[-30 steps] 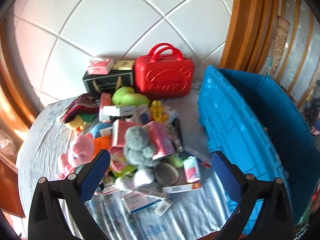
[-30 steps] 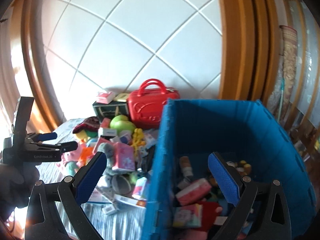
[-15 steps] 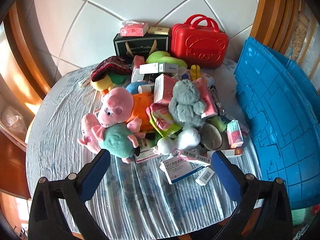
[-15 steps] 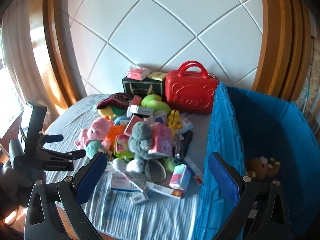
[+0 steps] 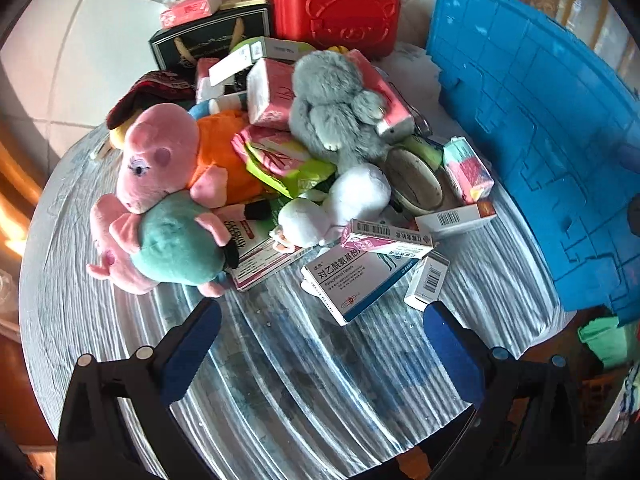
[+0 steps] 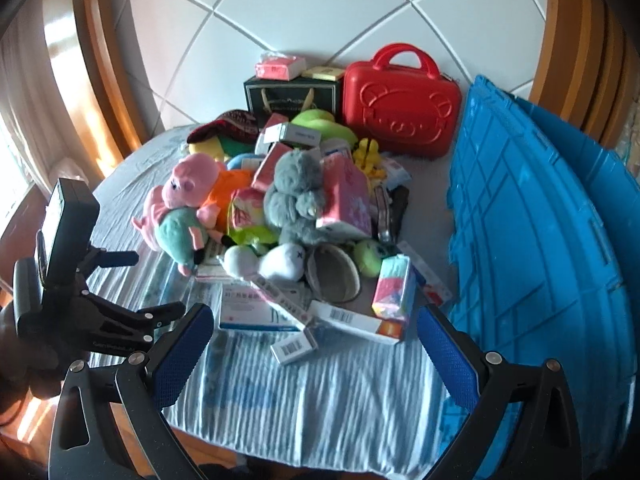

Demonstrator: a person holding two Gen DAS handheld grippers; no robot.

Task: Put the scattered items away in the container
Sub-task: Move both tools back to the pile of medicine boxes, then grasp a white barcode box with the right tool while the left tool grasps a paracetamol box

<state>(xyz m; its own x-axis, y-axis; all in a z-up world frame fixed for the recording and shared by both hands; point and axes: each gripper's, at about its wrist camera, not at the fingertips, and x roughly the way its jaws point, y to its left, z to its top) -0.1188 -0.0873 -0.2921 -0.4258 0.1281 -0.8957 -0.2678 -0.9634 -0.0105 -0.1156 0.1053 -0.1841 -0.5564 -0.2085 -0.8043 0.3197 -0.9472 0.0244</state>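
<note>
A heap of items lies on the round table [image 5: 280, 400]: a pink pig plush [image 5: 160, 152] over a green-bodied pig plush [image 5: 176, 240], a grey plush [image 5: 332, 108], a white plush [image 5: 352, 200] and several medicine boxes, one blue and white [image 5: 356, 280]. The blue crate [image 5: 540, 140] stands at the right, its wall facing me. My left gripper [image 5: 322, 324] hangs open above the table's near edge, just short of the boxes, and holds nothing. In the right wrist view my right gripper [image 6: 312, 328] is open and empty over the near cloth, with the left gripper [image 6: 120, 300] at its left.
At the back stand a red case [image 5: 336, 4] and a dark gift box [image 5: 208, 44] topped by a pink tissue pack [image 5: 188, 8]. A tiled wall and wooden frames lie behind. The striped cloth [image 6: 320, 400] near the front edge is bare. The crate's wall [image 6: 540, 240] bounds the right side.
Both grippers have swung left and down from the crate toward the heap. The left one has come closer to the boxes at the front. Both stayed open.
</note>
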